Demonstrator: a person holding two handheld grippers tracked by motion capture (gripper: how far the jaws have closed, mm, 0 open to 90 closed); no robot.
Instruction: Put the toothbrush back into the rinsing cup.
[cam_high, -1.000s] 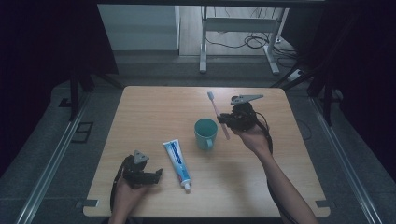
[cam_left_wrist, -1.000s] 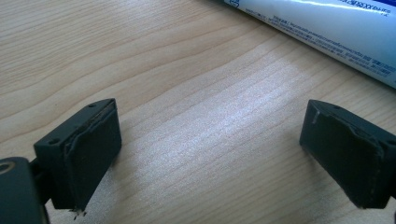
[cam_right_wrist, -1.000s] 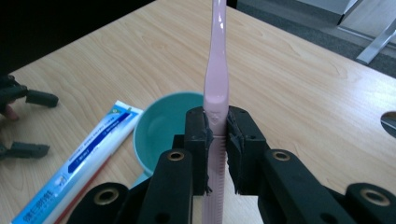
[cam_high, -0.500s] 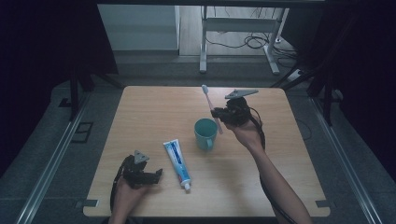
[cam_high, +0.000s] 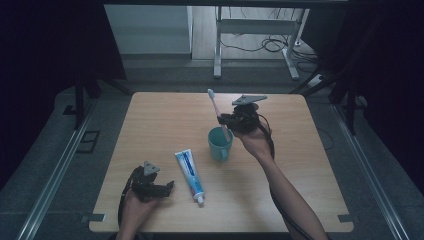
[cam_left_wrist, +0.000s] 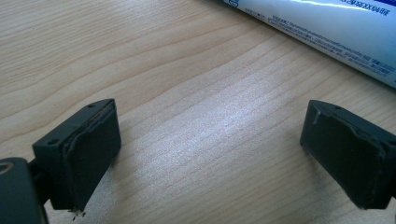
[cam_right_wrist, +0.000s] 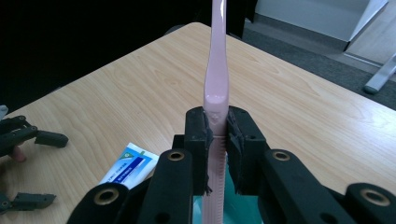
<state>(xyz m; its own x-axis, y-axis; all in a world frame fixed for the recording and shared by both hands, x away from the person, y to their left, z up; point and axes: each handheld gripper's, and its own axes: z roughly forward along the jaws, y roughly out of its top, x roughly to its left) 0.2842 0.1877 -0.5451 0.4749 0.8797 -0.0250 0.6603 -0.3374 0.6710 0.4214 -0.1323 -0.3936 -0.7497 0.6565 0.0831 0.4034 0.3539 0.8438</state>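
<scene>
with the right gripper (cam_high: 226, 120) fingers clamped on the pink toothbrush (cam_high: 218, 110) above the teal cup (cam_high: 220, 144), keep it upright, lower slowly; left gripper (cam_high: 167, 187) fingers apart, near-left on the surface (cam_high: 165, 120).

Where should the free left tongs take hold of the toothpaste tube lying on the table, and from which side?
Grip the toothpaste tube across its flat middle body, coming from above. It lies flat with its cap toward the person; the open left tongs rest just beside it.

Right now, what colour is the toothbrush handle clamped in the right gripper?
Pale pink; the toothbrush handle shows best in the right gripper view, pinched by the right gripper.
</scene>
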